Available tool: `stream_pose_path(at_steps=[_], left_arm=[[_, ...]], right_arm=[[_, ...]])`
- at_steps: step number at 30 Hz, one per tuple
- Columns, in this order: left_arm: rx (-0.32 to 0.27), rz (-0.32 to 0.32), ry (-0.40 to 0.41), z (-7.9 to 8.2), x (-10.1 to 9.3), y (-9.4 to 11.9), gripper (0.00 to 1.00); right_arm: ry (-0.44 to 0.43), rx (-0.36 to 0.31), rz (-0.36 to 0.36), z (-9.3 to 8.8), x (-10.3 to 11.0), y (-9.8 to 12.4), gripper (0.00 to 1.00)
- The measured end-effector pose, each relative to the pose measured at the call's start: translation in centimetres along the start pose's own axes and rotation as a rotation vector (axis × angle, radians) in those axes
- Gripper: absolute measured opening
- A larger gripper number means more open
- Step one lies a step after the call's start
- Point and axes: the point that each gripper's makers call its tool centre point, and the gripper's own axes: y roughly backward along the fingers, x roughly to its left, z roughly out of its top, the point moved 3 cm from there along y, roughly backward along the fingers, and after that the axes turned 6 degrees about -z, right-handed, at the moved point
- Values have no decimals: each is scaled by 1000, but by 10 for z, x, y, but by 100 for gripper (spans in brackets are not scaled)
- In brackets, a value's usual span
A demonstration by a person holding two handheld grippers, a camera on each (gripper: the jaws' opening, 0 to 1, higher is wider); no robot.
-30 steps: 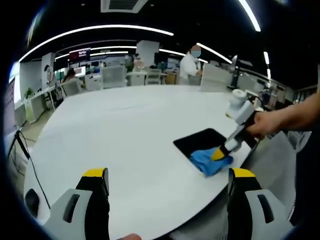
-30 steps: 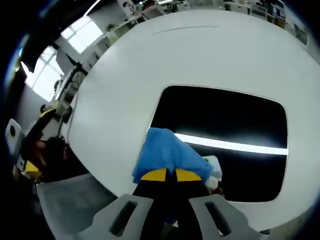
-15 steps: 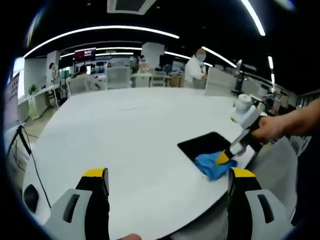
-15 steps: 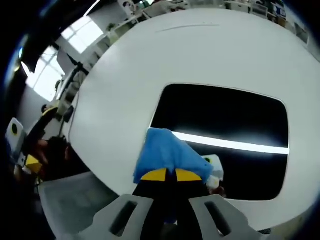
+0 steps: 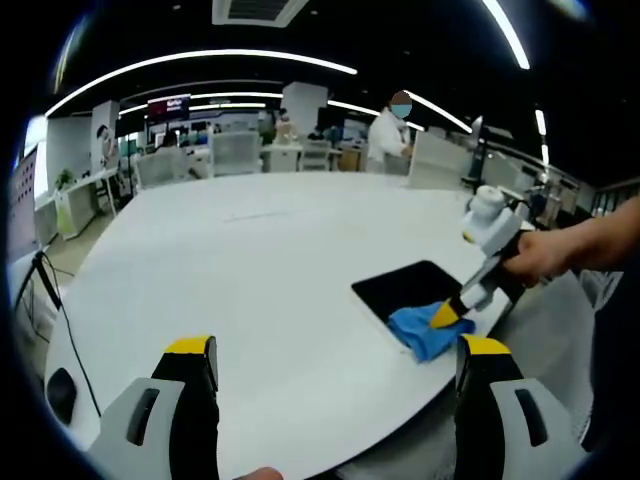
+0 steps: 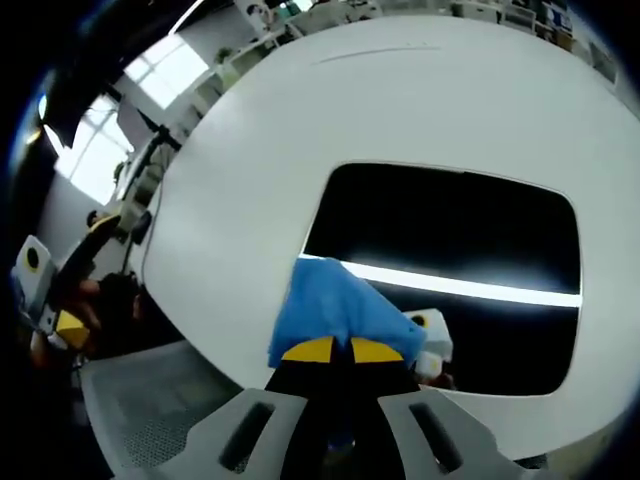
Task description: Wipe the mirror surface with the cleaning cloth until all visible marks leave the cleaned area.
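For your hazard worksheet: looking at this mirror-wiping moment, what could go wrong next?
1. The mirror lies near the table edge; a hard push might slide it off.
2. The right gripper pinches the blue cloth at one bunched spot, so hard tips might scrape glass.
3. The left gripper isn't steadying the mirror.
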Motion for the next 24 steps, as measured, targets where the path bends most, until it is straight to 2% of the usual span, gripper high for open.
stream_pose_path(at_steps=[16,24], left_arm=[[16,8,1,-4,1,2,99],[13,5,2,-1,0,-2,99]], right_arm=[[2,14,21,0,-1,1,0],[-9,20,19,1,-11,4,0]])
